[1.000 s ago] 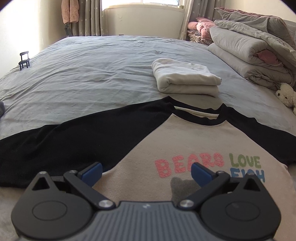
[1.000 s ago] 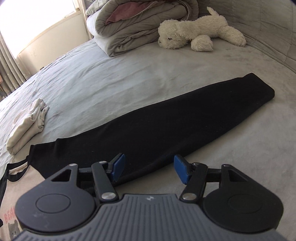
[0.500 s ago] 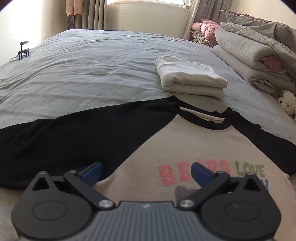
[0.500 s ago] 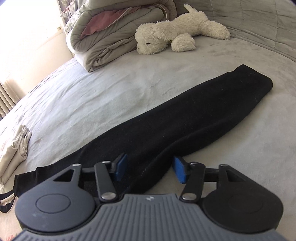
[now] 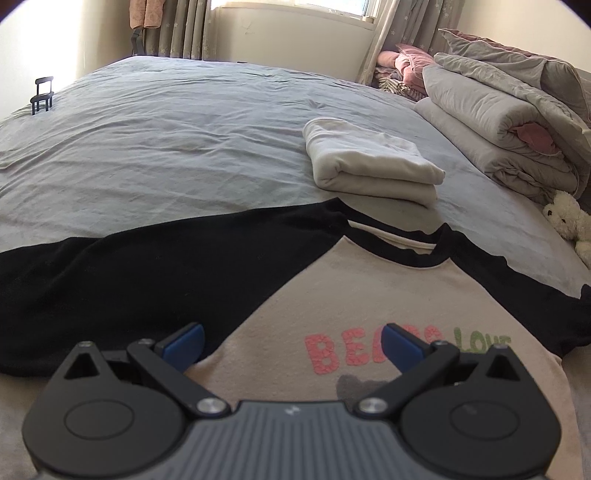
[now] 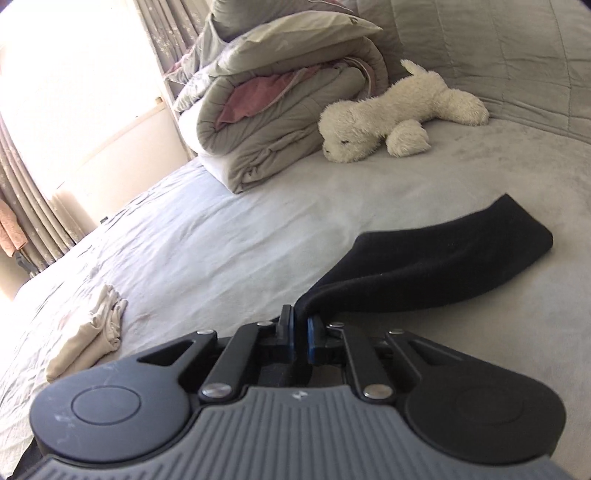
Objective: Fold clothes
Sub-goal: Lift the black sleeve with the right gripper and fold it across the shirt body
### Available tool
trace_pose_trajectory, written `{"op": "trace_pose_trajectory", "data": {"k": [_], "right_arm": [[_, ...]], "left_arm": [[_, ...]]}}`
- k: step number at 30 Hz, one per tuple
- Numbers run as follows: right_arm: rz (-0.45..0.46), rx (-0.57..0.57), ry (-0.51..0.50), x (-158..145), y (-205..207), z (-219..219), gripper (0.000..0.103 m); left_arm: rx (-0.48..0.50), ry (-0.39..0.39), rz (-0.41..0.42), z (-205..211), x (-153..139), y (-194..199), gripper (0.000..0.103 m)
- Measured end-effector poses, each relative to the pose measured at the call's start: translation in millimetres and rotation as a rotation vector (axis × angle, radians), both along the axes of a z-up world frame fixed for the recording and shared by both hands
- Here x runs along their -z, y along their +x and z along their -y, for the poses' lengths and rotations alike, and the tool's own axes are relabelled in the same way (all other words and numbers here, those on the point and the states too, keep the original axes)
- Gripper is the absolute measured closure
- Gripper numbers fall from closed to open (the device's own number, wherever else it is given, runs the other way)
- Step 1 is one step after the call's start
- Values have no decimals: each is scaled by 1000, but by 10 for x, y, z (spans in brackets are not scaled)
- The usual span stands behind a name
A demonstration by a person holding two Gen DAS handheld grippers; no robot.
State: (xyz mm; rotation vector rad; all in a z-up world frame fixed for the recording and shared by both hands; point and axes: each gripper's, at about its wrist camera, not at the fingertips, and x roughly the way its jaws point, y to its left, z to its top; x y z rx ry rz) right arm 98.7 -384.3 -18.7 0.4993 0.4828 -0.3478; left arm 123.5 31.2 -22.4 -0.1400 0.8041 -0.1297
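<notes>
Fleece-like knit makes up the shirt (image 5: 369,295), its beige front printed with pink and green block letters and bordered by a black collar band, with black sleeves spreading to either side. It lies flat and face up on the bed (image 5: 184,140), close in front of both grippers. The left gripper (image 5: 291,341) hovers over the chest with its blue pads wide apart and nothing between them. The right gripper (image 6: 300,334) is closing, its jaws nearly together with a pinch of the black right sleeve (image 6: 443,254) between the pads; the fabric bunches into soft folds at the pinch and lifts off the sheet, while the cuff end lies further out on the bed.

A grey, lightly wrinkled sheet covers the bed. Just beyond the shirt's collar rests a folded cream garment (image 5: 369,162), a neat rounded stack. At the head of the bed sits a rolled grey quilt (image 6: 280,122) with a pink lining showing, and beside it a fluffy white plush dog (image 6: 399,114) lies stretched out. Patterned curtains (image 5: 184,29) flank a bright window.

Left of the folded garment the sheet stretches bare to the far edge, where a small black chair-shaped object (image 5: 42,94) stands.
</notes>
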Motion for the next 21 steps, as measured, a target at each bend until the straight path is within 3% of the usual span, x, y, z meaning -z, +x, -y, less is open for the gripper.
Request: {"op": "trace_pose_trajectory", "data": {"k": [13, 21], "right_arm": [[95, -259, -180, -471, -148, -1006, 93], [44, -451, -243, -321, -67, -1653, 93]], "left_arm": [[60, -67, -20, 49, -74, -23, 12], [60, -64, -22, 24, -116, -81, 12]]}}
